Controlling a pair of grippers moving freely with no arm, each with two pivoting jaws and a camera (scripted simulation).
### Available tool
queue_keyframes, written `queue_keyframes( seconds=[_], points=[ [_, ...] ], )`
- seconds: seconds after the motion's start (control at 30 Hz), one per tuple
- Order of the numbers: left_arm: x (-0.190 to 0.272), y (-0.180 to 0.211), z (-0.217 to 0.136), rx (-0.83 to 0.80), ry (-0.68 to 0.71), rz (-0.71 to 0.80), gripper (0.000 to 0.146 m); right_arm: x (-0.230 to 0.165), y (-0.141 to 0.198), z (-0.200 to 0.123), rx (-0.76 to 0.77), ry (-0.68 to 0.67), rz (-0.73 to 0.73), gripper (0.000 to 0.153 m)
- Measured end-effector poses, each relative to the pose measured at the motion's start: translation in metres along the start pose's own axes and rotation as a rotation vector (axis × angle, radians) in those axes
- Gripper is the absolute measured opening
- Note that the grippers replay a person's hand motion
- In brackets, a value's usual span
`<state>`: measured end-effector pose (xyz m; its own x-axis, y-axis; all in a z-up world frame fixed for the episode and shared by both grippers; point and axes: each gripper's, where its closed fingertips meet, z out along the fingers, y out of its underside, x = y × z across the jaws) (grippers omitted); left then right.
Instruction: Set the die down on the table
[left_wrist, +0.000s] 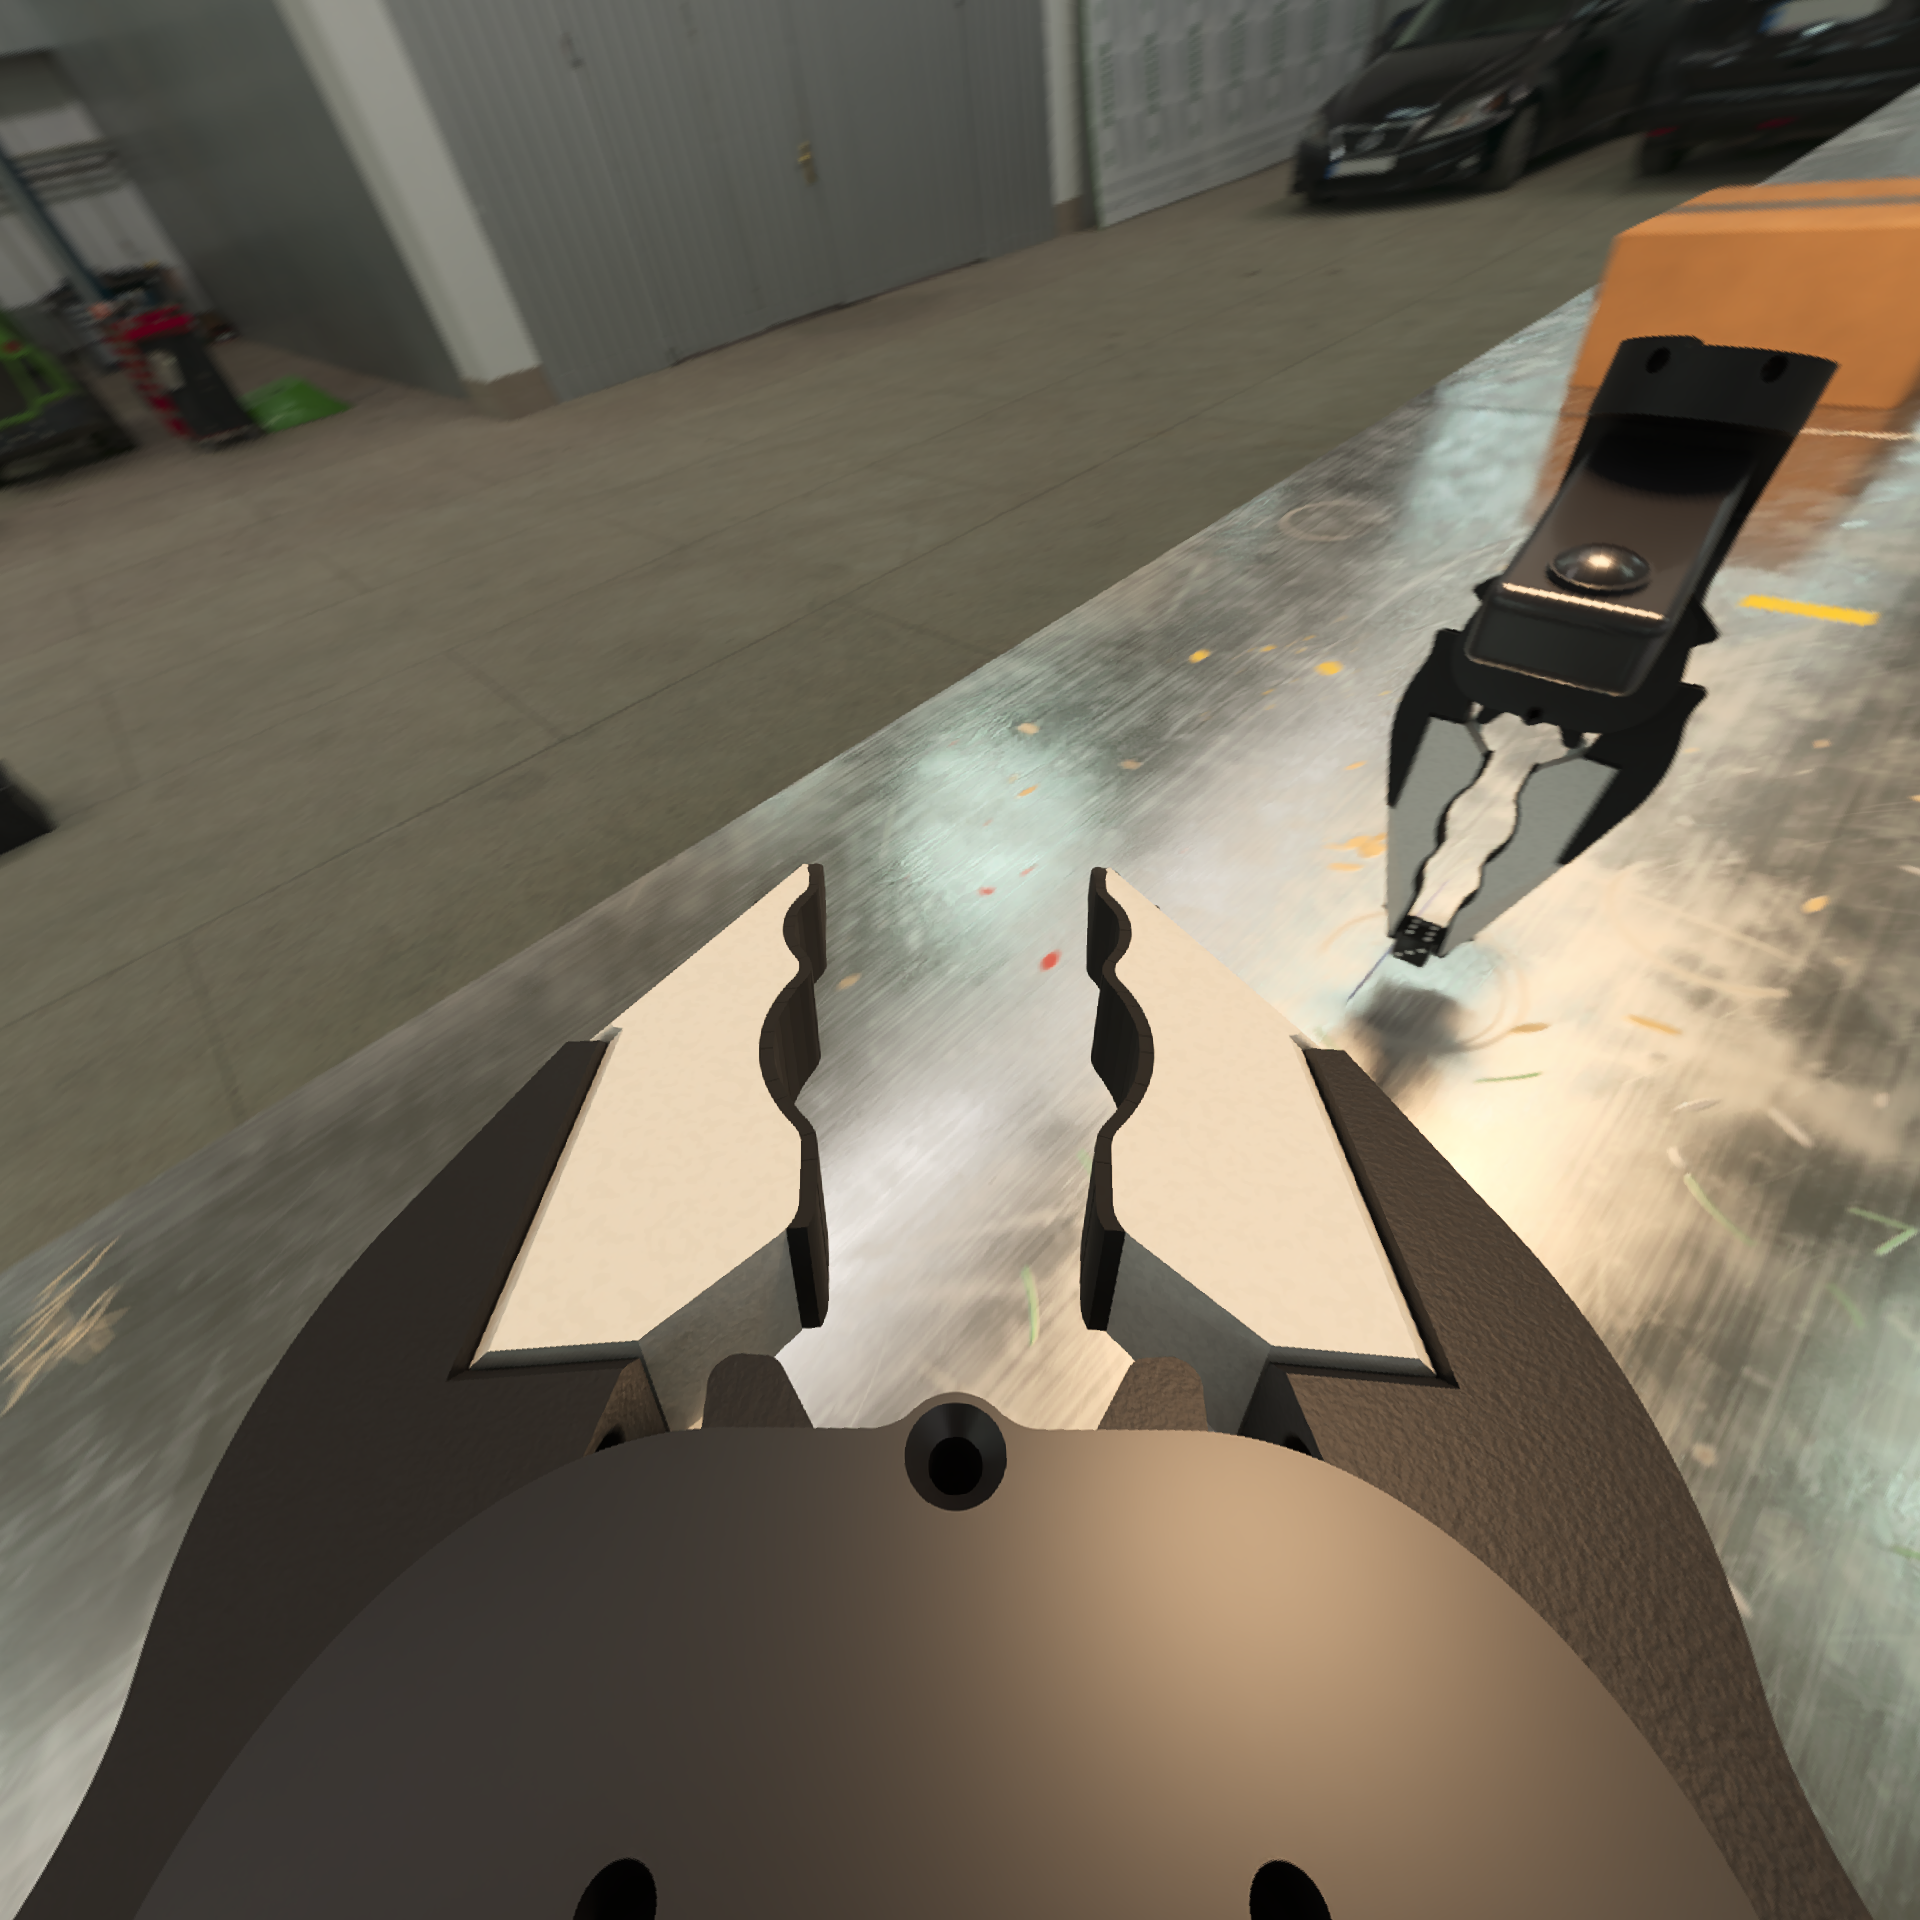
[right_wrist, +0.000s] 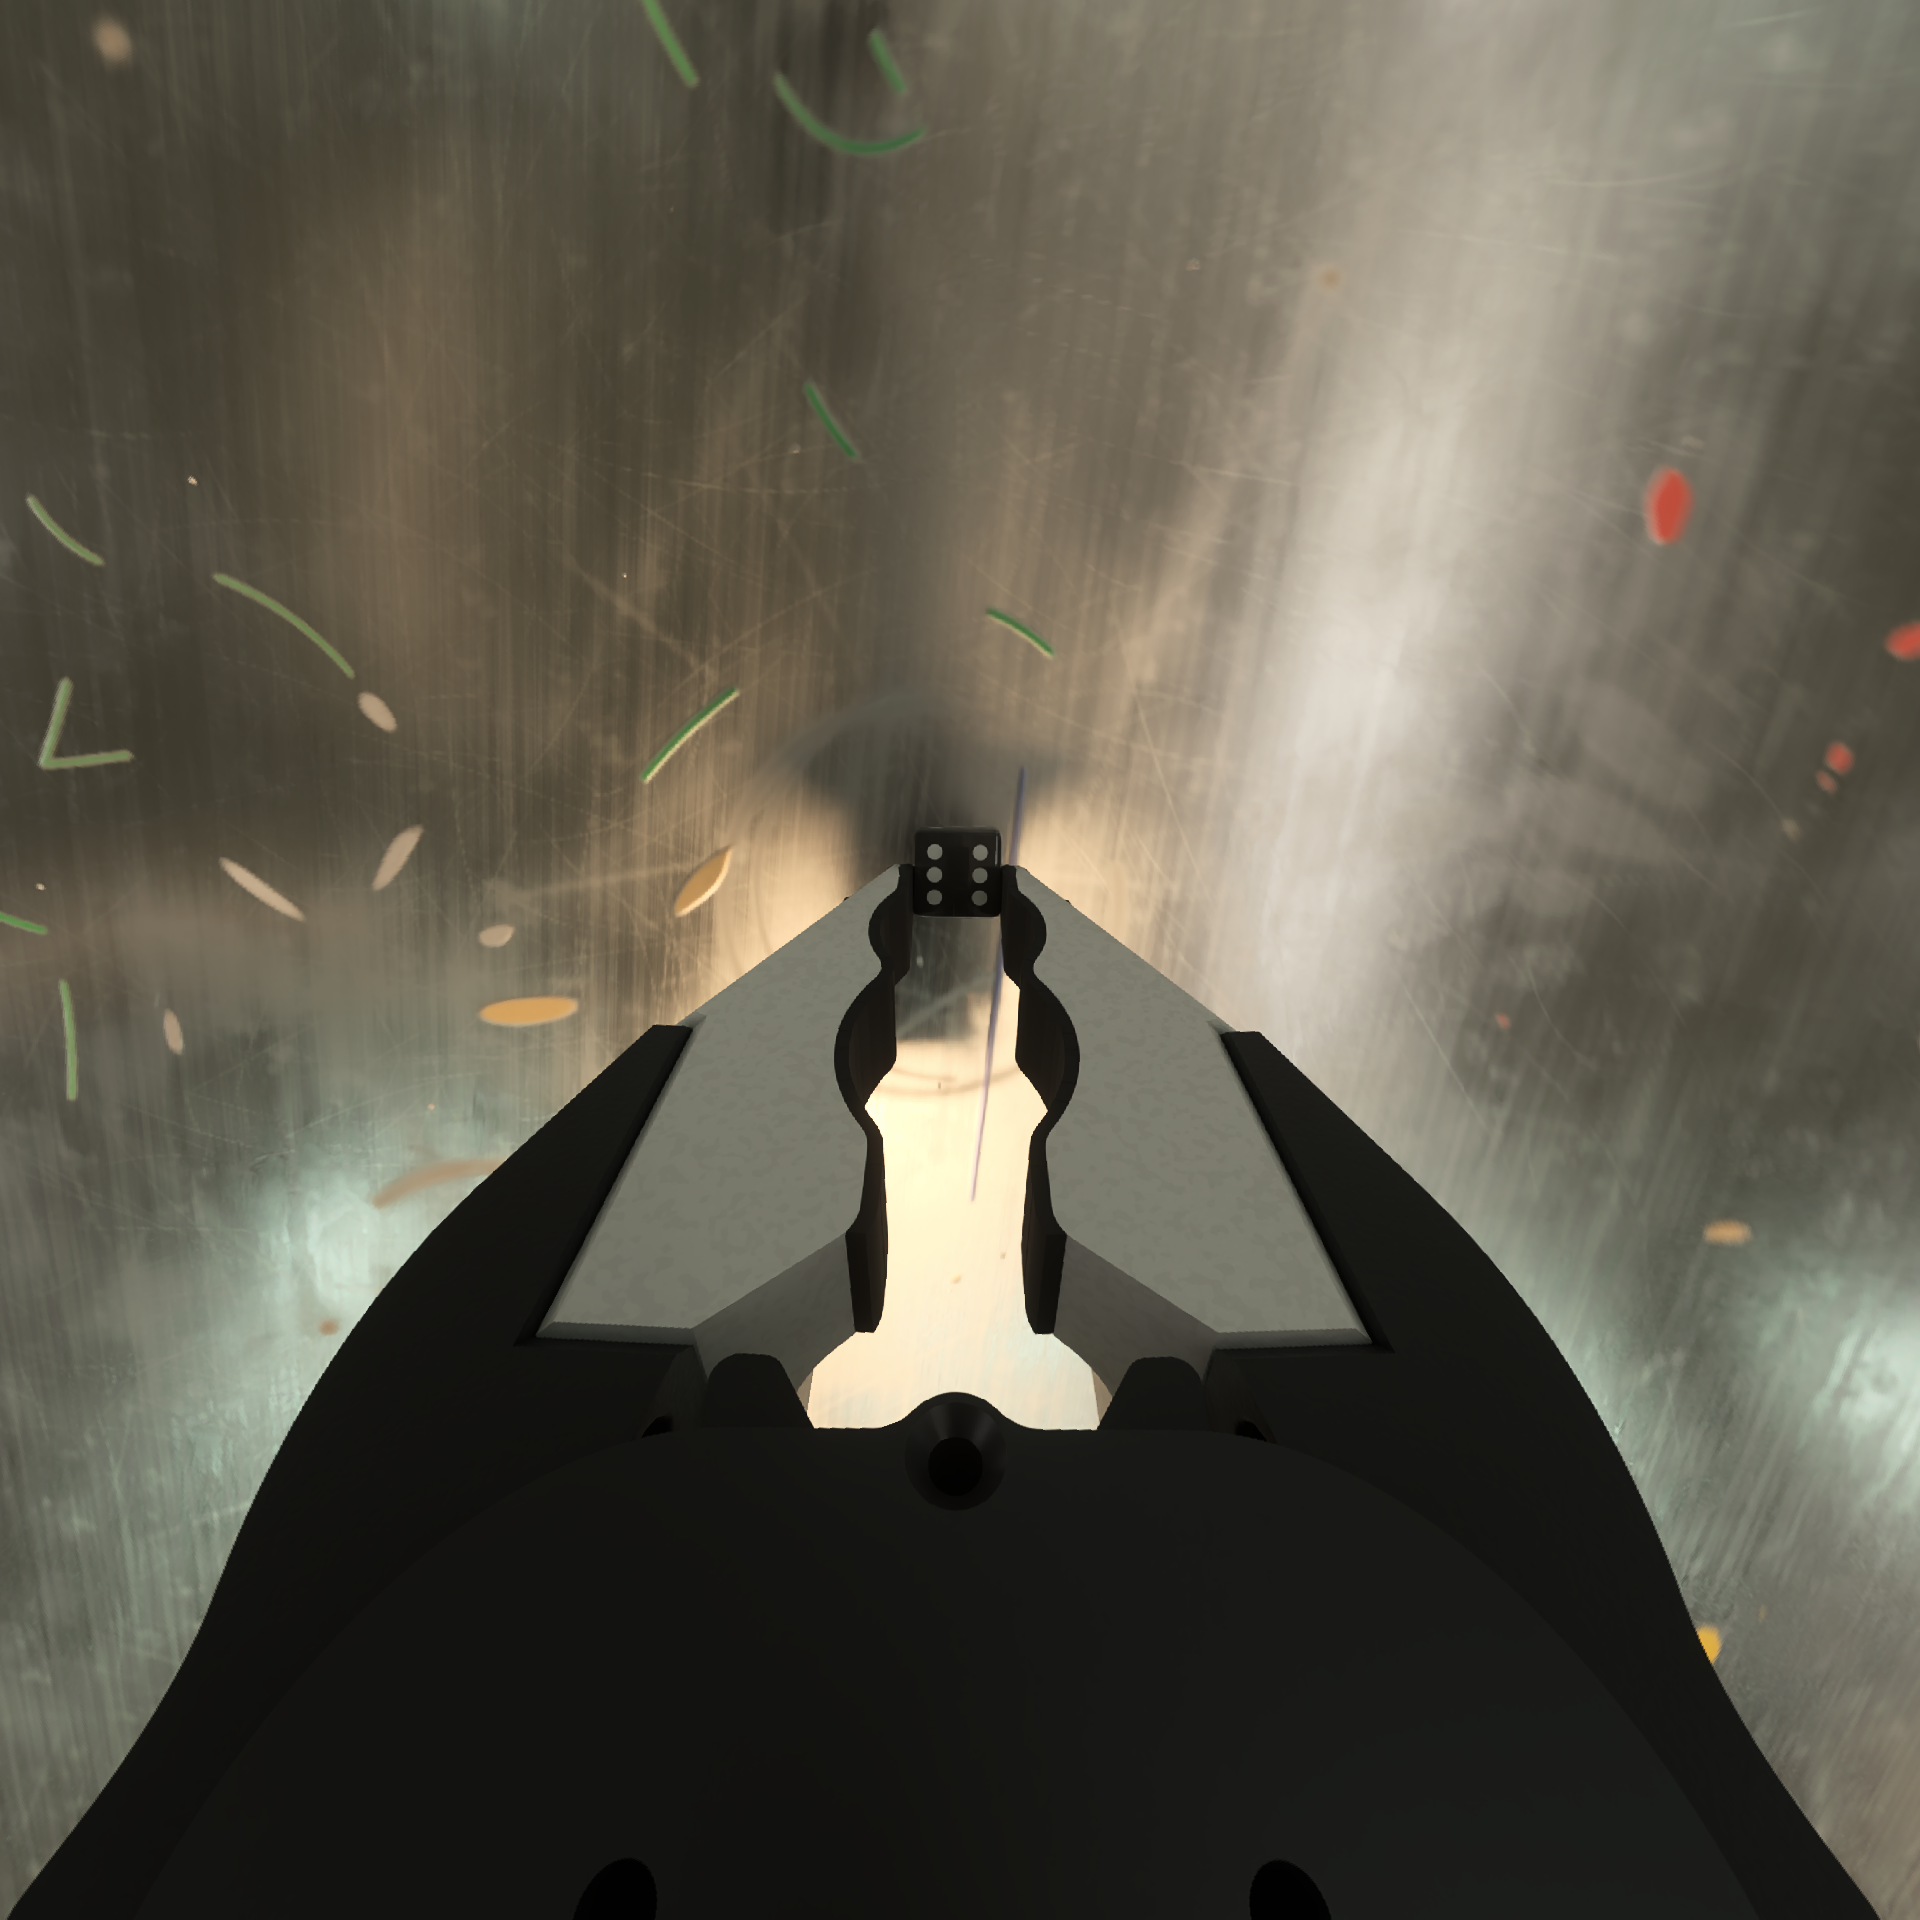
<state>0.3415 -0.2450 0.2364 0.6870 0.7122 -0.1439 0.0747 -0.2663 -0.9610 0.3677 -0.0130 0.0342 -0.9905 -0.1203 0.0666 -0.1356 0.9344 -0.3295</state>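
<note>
The die (right_wrist: 956, 873) is a small black cube with white dots. My right gripper (right_wrist: 956, 883) is shut on it at the fingertips and points down at the scratched metal table (right_wrist: 416, 416). In the left wrist view the right gripper (left_wrist: 1429, 935) holds the die (left_wrist: 1419, 940) just above the table, over its dark shadow. My left gripper (left_wrist: 956, 883) is open and empty, above the table (left_wrist: 935, 1195) near its far edge, to the left of the right gripper.
An orange cardboard box (left_wrist: 1766, 281) stands on the table behind the right gripper. The table's edge (left_wrist: 727, 831) runs diagonally; beyond it lie a concrete floor, grey doors and parked dark cars (left_wrist: 1455, 114).
</note>
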Motion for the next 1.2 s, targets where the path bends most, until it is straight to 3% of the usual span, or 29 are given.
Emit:
queue_keyframes(
  seconds=[0.2,0.53,0.6,0.73,0.97,1.2],
  points=[
    [-0.044,0.04,-0.047,-0.123,-0.131,-0.03,0.049,-0.001,-0.022,0.028,-0.004,-0.081,-0.108,0.016],
    [-0.088,0.105,-0.069,-0.334,-0.091,-0.157,0.049,0.0,-0.025,0.032,0.038,-0.105,-0.083,0.017],
    [-0.091,0.115,-0.068,-0.35,-0.07,-0.182,0.049,0.0,-0.025,0.028,0.069,-0.085,-0.067,0.032],
    [-0.099,0.137,-0.072,-0.421,-0.075,-0.214,0.049,0.003,-0.027,0.01,0.213,-0.036,0.024,0.036],
    [-0.098,0.165,-0.075,-0.535,-0.055,-0.211,0.049,0.011,0.0,-0.015,0.406,0.015,0.269,0.043],
    [-0.085,0.175,-0.069,-0.547,0.006,-0.221,0.049,0.008,0.032,-0.025,0.451,0.096,0.426,0.043]
  ],
)
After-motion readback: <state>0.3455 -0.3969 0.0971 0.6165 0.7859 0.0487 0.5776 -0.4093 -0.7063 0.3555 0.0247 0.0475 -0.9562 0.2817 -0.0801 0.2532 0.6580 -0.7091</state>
